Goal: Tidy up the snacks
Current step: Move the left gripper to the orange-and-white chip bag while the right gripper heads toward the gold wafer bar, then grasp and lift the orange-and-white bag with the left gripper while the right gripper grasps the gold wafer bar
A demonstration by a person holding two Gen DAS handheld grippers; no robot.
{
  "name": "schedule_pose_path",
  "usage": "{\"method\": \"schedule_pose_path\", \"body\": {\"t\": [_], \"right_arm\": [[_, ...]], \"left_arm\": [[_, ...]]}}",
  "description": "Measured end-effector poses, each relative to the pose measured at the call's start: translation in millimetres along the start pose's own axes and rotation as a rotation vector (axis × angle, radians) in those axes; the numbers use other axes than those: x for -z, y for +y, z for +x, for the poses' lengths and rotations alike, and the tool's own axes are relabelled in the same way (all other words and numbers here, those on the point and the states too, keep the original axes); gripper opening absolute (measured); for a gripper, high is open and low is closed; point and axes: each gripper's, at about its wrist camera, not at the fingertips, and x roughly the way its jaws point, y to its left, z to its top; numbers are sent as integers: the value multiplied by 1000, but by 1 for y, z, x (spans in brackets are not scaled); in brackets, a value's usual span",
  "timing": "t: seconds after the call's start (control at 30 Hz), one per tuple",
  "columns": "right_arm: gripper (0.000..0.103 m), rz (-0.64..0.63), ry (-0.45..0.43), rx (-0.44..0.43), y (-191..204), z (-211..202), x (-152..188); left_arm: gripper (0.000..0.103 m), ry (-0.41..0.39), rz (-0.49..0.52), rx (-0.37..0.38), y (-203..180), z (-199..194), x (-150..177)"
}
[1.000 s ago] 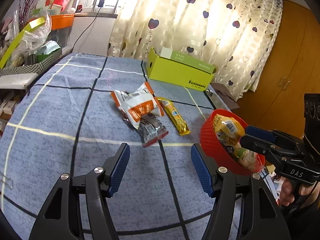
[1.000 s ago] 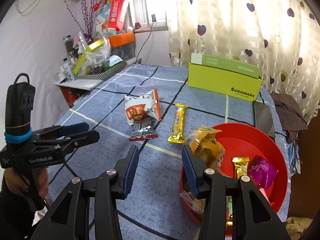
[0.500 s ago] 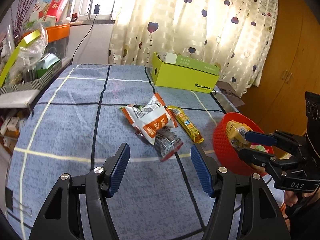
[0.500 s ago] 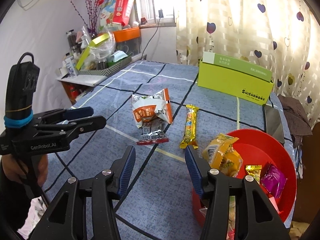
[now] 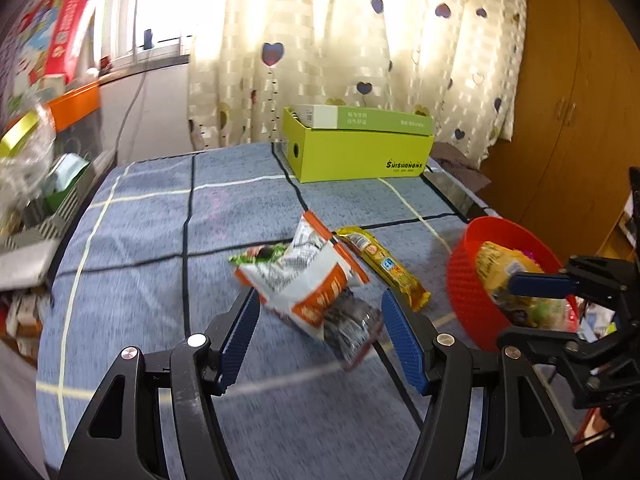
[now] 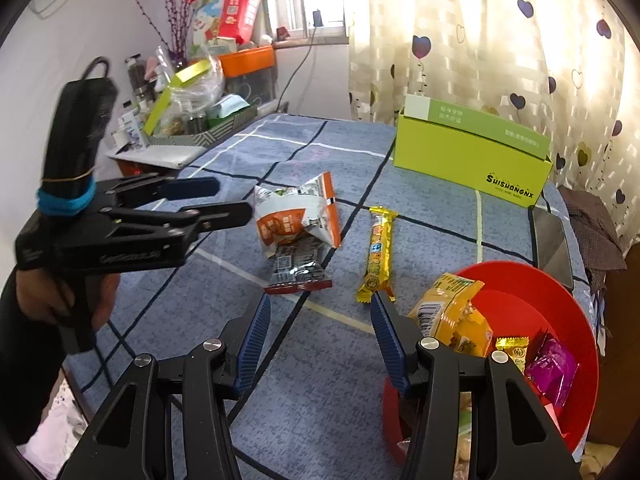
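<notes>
An orange-and-white snack bag (image 5: 296, 276) lies on the blue checked cloth, resting on a dark foil packet (image 5: 352, 328), with a yellow bar (image 5: 384, 268) just to their right. My left gripper (image 5: 320, 320) is open and hovers close over the bag and packet, touching neither. The right wrist view shows the same bag (image 6: 296, 216), packet (image 6: 298, 268) and bar (image 6: 378, 252). My right gripper (image 6: 320, 308) is open with nothing between its fingers. It sits beside the red bowl (image 6: 560, 292), where a yellow bag (image 6: 452, 312) leans on the rim.
A lime-green box (image 5: 360, 152) stands at the far edge before the curtain. A phone (image 6: 550, 236) lies behind the bowl. A cluttered shelf (image 6: 192, 120) sits off the table's left side. A wooden wardrobe (image 5: 568, 120) stands to the right.
My left gripper has moved in towards the snack bag and rolled a little. The right gripper's jaws have opened wider, and the yellow bag now rests in the bowl.
</notes>
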Motion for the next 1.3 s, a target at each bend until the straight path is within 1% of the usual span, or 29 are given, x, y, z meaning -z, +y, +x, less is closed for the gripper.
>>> {"method": "schedule_pose_path", "body": {"t": [0.33, 0.37, 0.43, 0.5, 0.63, 0.7, 0.73, 0.77, 0.87, 0.9, 0.97, 1.03, 1.17, 1.23, 1.27, 1.3], "right_arm": [[52, 12, 2, 25, -10, 3, -7], [52, 13, 4, 28, -11, 4, -7], [52, 14, 4, 30, -11, 4, -8], [52, 14, 6, 31, -11, 5, -8], [53, 17, 14, 31, -11, 7, -7], [53, 21, 15, 28, -10, 8, -6], [53, 23, 16, 27, -9, 9, -6], [53, 24, 18, 26, -9, 10, -6], [53, 29, 24, 34, -8, 12, -7], [53, 30, 25, 36, -7, 13, -9], [53, 27, 24, 35, -5, 15, -11], [53, 24, 30, 37, -2, 20, -13], [53, 13, 40, 34, 3, 25, -17], [53, 3, 37, 43, 5, 25, -20], [53, -1, 32, 47, 5, 24, -22], [53, -2, 28, 52, 5, 22, -24]], "left_arm": [[64, 69, 184, 56, 1, 59, -23], [64, 81, 203, 59, 1, 65, -24], [64, 116, 235, 42, 2, 80, -25], [64, 131, 210, 56, 6, 88, -25], [64, 132, 131, 31, 17, 91, -22], [58, 134, 93, 18, 21, 89, -18], [58, 133, 77, 13, 23, 86, -16], [52, 128, 59, 0, 25, 83, -13], [40, 114, 1, -16, 34, 70, -8], [31, 107, -30, -10, 38, 63, -6], [24, 98, -73, -18, 44, 52, -2], [24, 103, -92, -16, 48, 48, 3], [25, 85, -76, -11, 48, 45, 9], [33, 88, -55, -12, 46, 47, 7], [41, 89, -29, -6, 43, 48, 6], [51, 91, -8, 1, 40, 49, 4]]}}
